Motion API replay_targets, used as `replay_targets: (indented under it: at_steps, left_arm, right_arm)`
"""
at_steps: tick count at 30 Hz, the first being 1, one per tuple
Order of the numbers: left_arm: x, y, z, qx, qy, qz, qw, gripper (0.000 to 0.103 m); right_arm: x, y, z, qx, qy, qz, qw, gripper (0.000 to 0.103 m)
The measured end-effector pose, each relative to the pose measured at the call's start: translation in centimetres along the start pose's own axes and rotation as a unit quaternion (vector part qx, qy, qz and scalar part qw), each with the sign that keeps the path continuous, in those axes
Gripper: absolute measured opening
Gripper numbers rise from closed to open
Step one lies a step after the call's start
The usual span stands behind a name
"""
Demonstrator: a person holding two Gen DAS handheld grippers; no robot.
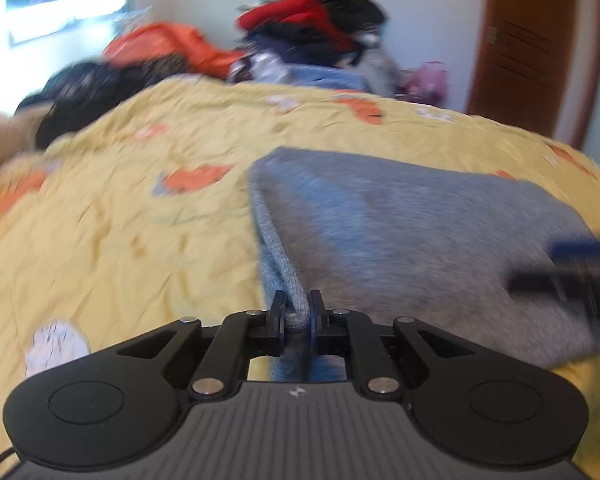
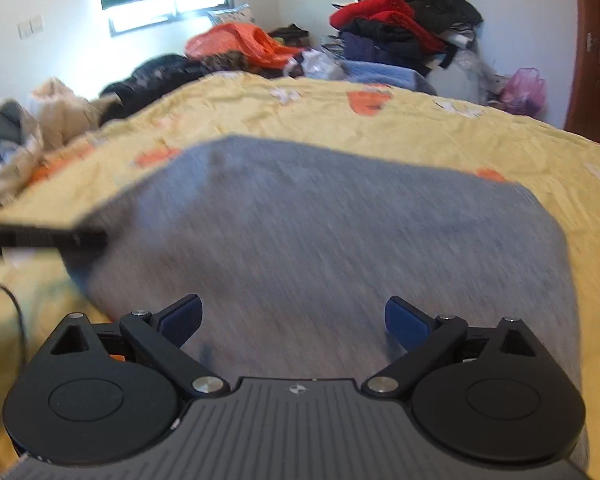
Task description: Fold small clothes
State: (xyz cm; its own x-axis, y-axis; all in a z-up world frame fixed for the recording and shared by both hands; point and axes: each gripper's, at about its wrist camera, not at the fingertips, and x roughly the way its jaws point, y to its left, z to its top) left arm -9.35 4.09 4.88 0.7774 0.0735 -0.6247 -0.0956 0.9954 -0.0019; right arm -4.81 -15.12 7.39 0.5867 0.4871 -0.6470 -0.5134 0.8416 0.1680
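Observation:
A grey knit garment [image 1: 400, 216] lies spread on the yellow bedsheet [image 1: 120, 216]. My left gripper [image 1: 298, 312] is shut on the garment's near left edge, and a bunched ridge of grey cloth runs up between its fingers. In the right wrist view the same grey garment [image 2: 320, 232] fills the middle. My right gripper [image 2: 294, 320] hovers over its near part with its blue pads [image 2: 404, 322] wide apart and nothing between them. The left gripper [image 2: 44, 236] shows as a dark blurred bar at the garment's left edge.
Piled clothes in red, black and blue [image 2: 400, 28] stand at the far side of the bed, with an orange bag [image 2: 240, 44] and dark clothing [image 2: 152, 76] to their left. A wooden door [image 1: 536, 44] stands at the right. A cable [image 2: 12, 300] lies at the near left.

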Motion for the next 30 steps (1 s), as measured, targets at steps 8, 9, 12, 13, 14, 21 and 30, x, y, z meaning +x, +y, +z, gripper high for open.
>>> replay_targets:
  at_steps: [8, 9, 12, 13, 14, 21, 30]
  left_arm:
    - [-0.5, -3.1, -0.6, 0.082, -0.026, -0.024, 0.996, 0.01]
    - [-0.5, -3.2, -0.6, 0.083, -0.026, -0.026, 0.9958, 0.01]
    - [-0.3, -3.2, -0.6, 0.087, -0.025, -0.027, 0.9955, 0.01]
    - [-0.3, -3.2, -0.6, 0.087, -0.025, -0.028, 0.9955, 0.01]
    - [-0.3, -3.2, -0.5, 0.089, -0.026, -0.03, 0.9953, 0.01]
    - [0.1, -2.8, -0.3, 0.091, -0.023, -0.031, 0.9951, 0.01]
    - [-2.3, -6.8, 2.2, 0.125, -0.065, -0.093, 0.9857, 0.01]
  right_arm:
    - [9.6, 1.5, 11.9, 0.118, 0.119, 0.186, 0.968, 0.098]
    - [10.8, 2.5, 13.0, 0.107, 0.13, 0.189, 0.968, 0.097]
    - [14.4, 6.4, 15.3, 0.045, 0.182, 0.176, 0.966, 0.094]
    - [15.7, 7.6, 15.6, 0.023, 0.201, 0.166, 0.965, 0.091]
    - [16.8, 8.7, 15.6, -0.003, 0.22, 0.153, 0.964, 0.089]
    - [20.5, 11.7, 13.9, -0.124, 0.247, 0.064, 0.959, 0.047]
    - [14.7, 2.5, 16.6, -0.05, 0.18, 0.146, 0.972, 0.015]
